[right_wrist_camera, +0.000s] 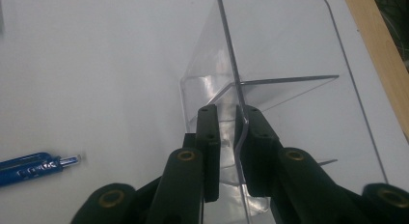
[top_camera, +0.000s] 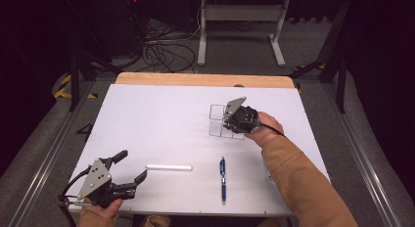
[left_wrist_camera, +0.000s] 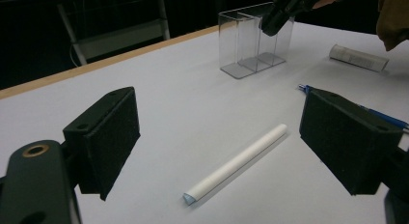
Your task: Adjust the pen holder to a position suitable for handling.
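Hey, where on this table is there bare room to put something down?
The far-left stretch, between the wooden edge and the white tube, is bare. It is crowded on the right, around the clear box, the right hand-held gripper, the pen and the sleeve.

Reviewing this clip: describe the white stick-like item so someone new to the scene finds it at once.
Start at the white table and look along its near edge, toward the left gripper, whose jaws stand open. The white rolled tube lies flat just beyond those jaws. Unlike the blue pen to its right, it is plain white and lies crosswise.
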Tool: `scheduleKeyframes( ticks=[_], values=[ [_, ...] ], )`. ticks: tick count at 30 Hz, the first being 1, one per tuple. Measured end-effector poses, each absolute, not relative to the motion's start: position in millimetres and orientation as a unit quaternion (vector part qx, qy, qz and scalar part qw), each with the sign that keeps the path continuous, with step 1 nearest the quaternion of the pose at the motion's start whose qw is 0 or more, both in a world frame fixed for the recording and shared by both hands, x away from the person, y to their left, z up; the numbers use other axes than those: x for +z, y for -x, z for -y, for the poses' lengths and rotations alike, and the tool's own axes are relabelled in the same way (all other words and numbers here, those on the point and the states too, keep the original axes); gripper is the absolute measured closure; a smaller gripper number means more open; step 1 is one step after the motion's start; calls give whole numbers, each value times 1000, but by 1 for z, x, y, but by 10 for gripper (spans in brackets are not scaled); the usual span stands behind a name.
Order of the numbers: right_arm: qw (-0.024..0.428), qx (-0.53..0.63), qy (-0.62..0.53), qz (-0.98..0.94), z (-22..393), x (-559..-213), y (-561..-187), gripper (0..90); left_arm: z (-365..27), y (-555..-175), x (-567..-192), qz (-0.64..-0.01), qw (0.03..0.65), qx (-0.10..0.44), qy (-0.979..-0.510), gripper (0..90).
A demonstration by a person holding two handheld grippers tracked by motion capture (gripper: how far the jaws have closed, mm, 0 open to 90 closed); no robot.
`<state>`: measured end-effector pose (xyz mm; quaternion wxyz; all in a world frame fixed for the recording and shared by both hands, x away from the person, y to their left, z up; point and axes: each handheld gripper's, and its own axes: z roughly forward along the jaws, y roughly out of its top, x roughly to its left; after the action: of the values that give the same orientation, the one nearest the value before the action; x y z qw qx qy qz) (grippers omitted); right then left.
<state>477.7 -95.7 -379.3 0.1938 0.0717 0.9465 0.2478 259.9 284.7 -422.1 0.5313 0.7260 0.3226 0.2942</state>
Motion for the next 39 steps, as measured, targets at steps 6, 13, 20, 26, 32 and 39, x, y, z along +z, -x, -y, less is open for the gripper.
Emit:
scheduleKeyframes(
  ticks=[6, 13, 20, 26, 32, 39],
  values=[
    [187, 243, -53, -950, 90, -370, -474, 852, -285, -260, -422, -323, 532, 293, -726, 150],
    [184, 263, -31, -947, 75, -354, -466, 858, -285, -260, -422, -322, 532, 294, -726, 150],
    [173, 273, -20, -946, 57, -350, -458, 855, -285, -260, -422, -321, 531, 293, -727, 150],
    [153, 274, -2, -950, 41, -353, -454, 850, -285, -260, -422, -322, 531, 291, -727, 150],
    [144, 266, 5, -953, 29, -359, -451, 851, -285, -260, -422, -322, 530, 292, -728, 151],
    [132, 256, 9, -958, 21, -366, -452, 849, -285, -260, -423, -322, 528, 290, -730, 151]
  ],
)
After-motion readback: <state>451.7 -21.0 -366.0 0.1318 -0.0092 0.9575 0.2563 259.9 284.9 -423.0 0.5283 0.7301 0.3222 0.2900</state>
